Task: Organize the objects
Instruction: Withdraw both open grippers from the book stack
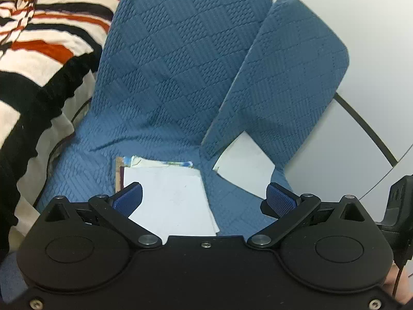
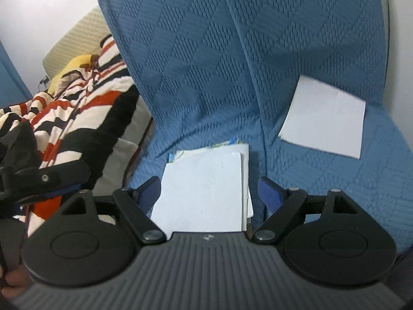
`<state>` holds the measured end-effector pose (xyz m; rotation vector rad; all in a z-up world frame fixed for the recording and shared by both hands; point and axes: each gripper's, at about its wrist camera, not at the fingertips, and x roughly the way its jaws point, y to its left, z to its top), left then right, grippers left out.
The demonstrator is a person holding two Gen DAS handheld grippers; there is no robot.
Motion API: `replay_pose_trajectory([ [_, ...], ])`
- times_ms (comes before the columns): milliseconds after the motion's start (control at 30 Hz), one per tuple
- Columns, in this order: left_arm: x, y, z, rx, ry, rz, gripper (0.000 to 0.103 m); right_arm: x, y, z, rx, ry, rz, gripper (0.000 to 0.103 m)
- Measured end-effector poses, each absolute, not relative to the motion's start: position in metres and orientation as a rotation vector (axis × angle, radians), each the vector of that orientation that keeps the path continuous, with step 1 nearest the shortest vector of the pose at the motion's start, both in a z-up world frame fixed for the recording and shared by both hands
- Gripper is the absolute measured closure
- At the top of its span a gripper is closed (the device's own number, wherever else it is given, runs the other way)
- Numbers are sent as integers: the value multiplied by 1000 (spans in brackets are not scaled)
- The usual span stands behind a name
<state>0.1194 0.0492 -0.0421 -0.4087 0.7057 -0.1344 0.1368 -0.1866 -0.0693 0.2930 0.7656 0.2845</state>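
**Both grippers open above the paper stack**

With its 2 blue-padded jaws spread wide and nothing between them, the left gripper [image 1: 205, 197] hangs over a stack of white paper sheets [image 1: 170, 201] lying flat on a blue quilted seat cover [image 1: 180, 64]. Right gripper [image 2: 207, 193]: jaws also parted, pads clear of the paper, same stack [image 2: 206, 193] seen between them from above. No earlier view, so nothing on motion.

Stack: top sheet plain white, edges slightly fanned on the right side; a colour-printed sheet [image 1: 178, 164] peeks out at the far edge, a brownish edge shows at the near-left corner.

Right of the stack, apart from it, 1 single white paper sheet [image 2: 325, 118] lies flat on the next seat section; in the left wrist view a raised blue cushion flap hides part of it.

Left of the blue cover: a striped red, white and black knitted garment [image 1: 44, 46] heaped on a beige cushion [image 2: 77, 35], with a yellow item [image 2: 74, 64] at its far end.

A black part of the left gripper crosses the left edge of the right wrist view.
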Motion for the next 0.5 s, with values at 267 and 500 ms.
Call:
replay_pose_trajectory([
  [267,103,27,-28,-402,666,-184,1,110,-207,-57,316,725,269,19],
  [500,90,-1,-23,-379,650,-215,1,85,-223,-54,317,700,256,19],
])
